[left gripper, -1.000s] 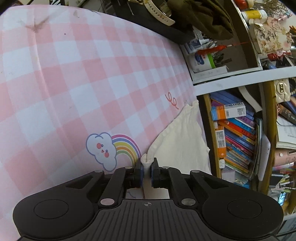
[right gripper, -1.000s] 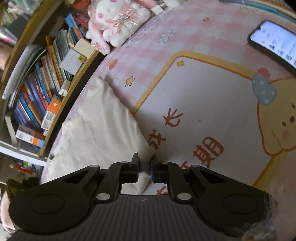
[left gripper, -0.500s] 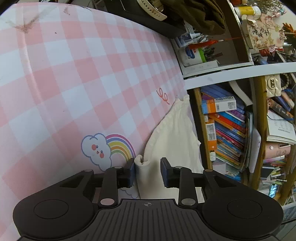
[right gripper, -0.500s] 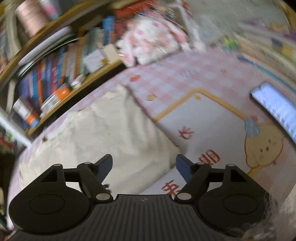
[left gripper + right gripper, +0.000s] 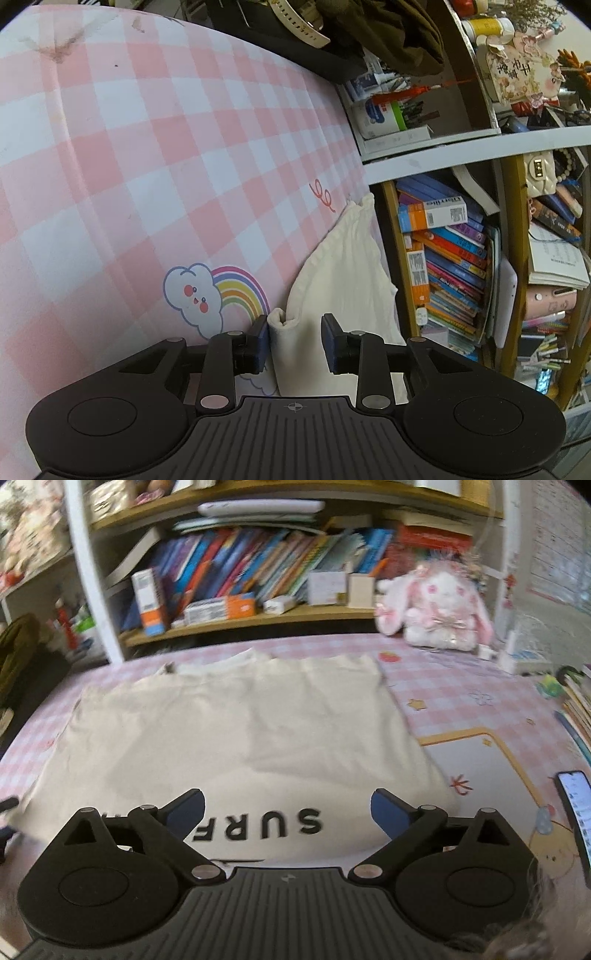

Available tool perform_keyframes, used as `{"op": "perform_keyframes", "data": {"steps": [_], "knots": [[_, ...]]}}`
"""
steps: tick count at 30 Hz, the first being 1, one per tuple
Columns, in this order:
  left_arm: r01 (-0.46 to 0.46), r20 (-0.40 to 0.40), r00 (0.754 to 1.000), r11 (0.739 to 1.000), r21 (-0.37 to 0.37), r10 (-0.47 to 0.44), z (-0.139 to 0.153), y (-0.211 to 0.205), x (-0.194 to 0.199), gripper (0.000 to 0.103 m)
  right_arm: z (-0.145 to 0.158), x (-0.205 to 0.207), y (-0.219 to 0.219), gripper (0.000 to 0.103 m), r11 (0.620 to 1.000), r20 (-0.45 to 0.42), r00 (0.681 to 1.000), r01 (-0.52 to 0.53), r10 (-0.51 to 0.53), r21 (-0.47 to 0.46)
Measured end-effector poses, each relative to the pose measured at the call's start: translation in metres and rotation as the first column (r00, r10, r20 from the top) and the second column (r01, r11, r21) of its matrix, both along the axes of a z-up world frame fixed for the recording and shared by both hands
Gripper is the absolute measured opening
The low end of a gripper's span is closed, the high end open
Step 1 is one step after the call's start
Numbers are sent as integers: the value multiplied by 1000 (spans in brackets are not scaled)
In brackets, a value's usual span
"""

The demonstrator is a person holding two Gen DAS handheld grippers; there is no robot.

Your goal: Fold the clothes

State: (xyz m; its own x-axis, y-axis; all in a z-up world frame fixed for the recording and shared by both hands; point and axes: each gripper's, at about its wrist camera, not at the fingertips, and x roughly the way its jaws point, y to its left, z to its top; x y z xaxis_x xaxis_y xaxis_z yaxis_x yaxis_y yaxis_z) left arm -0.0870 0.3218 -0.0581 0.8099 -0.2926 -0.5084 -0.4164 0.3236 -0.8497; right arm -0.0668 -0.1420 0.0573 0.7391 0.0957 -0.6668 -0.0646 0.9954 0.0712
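1. Left wrist view: my left gripper [image 5: 294, 341] has its jaws partly apart. The rolled corner of the cream cotton T-shirt [image 5: 343, 273] sits between them, against one blue pad and clear of the other, so nothing is clamped.
2. The shirt lies along the edge of the pink checked desk mat [image 5: 147, 166], beside the wooden bookshelf [image 5: 513, 229], whose compartment is crammed with colourful books [image 5: 447, 258].
3. Right wrist view: my right gripper [image 5: 288, 808] has just been opening; its jaws stand wide with nothing between them.
4. The shirt [image 5: 236, 731] lies flat mid-desk, black lettering nearest me.
5. A white-and-pink plush rabbit [image 5: 436, 605] sits at the far edge, a lit phone [image 5: 576, 805] at the right edge.
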Motion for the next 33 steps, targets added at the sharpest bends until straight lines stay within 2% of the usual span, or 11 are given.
{"op": "perform_keyframes", "data": {"steps": [7, 12, 17, 20, 23, 26, 30, 33], "knots": [[-108, -13, 994, 994, -5, 108, 1, -11, -7, 30, -7, 12, 2, 97, 991, 13, 992, -126, 127, -49], [-166, -40, 985, 985, 38, 167, 7, -21, -8, 30, -8, 28, -16, 97, 985, 13, 985, -169, 170, -25], [-208, -55, 976, 976, 66, 212, 10, -28, -8, 30, -18, 38, -26, 97, 973, -30, 973, -229, 230, 17], [-203, -65, 976, 975, 88, 209, 13, -30, -6, 32, -25, 41, -21, 97, 959, -55, 958, -282, 283, 26], [-199, -63, 977, 976, 88, 205, 15, -30, -5, 37, -27, 42, -8, 97, 943, -65, 940, -334, 333, 10], [-185, -68, 979, 979, 82, 191, 14, -29, -3, 38, -26, 42, 9, 97, 925, -63, 924, -379, 378, -8], [-139, -65, 988, 989, 48, 142, 11, -22, -1, 38, -22, 41, 36, 97, 912, -37, 912, -410, 409, -21], [-93, -71, 993, 995, 24, 94, 10, -14, 3, 31, -19, 39, 65, 97, 897, -23, 898, -441, 440, -26]]}}
